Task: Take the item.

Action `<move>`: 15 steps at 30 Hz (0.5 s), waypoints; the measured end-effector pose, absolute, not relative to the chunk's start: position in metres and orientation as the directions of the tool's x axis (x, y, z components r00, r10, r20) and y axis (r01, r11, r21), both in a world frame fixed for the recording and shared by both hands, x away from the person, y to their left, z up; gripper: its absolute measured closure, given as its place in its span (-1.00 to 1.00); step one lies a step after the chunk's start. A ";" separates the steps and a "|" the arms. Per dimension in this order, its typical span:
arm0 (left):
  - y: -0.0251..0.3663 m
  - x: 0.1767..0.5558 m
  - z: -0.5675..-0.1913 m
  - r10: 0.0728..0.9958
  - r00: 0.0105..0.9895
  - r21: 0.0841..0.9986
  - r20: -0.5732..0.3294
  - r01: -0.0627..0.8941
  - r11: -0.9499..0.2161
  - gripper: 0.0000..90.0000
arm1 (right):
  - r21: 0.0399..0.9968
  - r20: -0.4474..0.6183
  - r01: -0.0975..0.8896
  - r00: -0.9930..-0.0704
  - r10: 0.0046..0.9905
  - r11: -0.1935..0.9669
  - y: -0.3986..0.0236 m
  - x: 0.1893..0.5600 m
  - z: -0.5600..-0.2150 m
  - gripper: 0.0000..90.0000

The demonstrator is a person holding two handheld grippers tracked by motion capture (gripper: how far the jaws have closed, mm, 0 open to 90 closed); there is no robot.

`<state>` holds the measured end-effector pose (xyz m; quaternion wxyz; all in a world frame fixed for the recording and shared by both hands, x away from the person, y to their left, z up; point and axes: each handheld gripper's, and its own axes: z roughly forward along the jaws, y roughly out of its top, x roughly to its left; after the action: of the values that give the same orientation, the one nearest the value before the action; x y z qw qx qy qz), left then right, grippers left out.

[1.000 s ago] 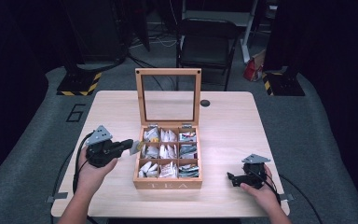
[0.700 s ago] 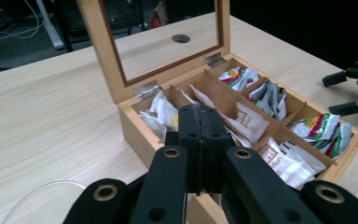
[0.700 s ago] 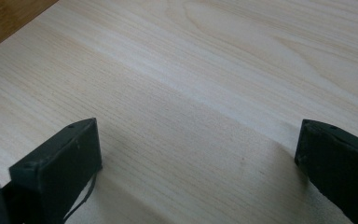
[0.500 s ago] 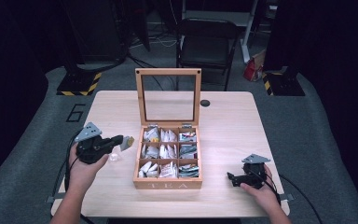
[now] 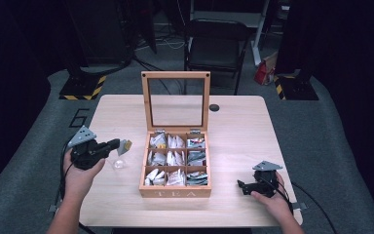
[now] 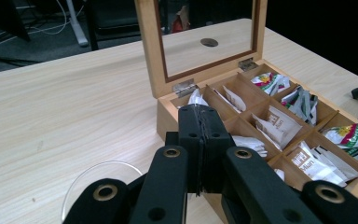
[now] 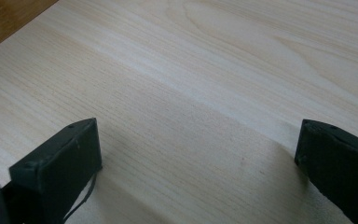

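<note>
A wooden tea box (image 5: 175, 192) stands open mid-table, its glass lid (image 5: 175, 75) upright and its compartments full of tea packets (image 5: 175, 158). To its left, my left gripper (image 5: 117, 145) is shut on a small tea packet (image 5: 124, 146) that juts from its tips, held above the table. Under it sits a small clear cup (image 5: 119, 164). In the left gripper view the jaws (image 6: 200, 116) press together with a thin edge between them, the box (image 6: 168, 116) beyond and the cup rim (image 6: 98, 164) below. My right gripper (image 5: 243, 186) rests open on the table at the front right, nothing between its jaws (image 7: 198, 149).
A dark round hole (image 5: 215, 107) lies in the tabletop (image 5: 253, 131) behind the box on the right. A black chair (image 5: 216, 44) stands past the far edge. Bare wood stretches left of the box and between the box and my right gripper.
My left gripper has drawn left, away from the box, carrying the tea packet to a spot above the clear cup. The right gripper has stayed put.
</note>
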<state>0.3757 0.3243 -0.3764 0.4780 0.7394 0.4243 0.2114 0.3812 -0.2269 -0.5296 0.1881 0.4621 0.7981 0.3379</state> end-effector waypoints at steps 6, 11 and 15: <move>0.332 0.377 -0.377 0.842 0.531 0.886 -0.092 0.430 -0.174 0.99 | 0.713 0.012 0.610 -0.502 0.865 0.345 -0.227 0.381 -0.530 -1.00; 0.339 0.378 -0.379 0.854 0.510 0.886 -0.101 0.437 -0.156 0.99 | 0.713 0.012 0.610 -0.502 0.865 0.345 -0.227 0.381 -0.530 -1.00; 0.344 0.379 -0.380 0.861 0.499 0.885 -0.103 0.441 -0.150 0.99 | 0.713 0.012 0.610 -0.502 0.865 0.345 -0.227 0.381 -0.530 -1.00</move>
<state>0.3788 0.3436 -0.3803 0.4728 0.7251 0.4488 0.2219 0.3812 -0.2269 -0.5296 0.1883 0.4621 0.7981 0.3378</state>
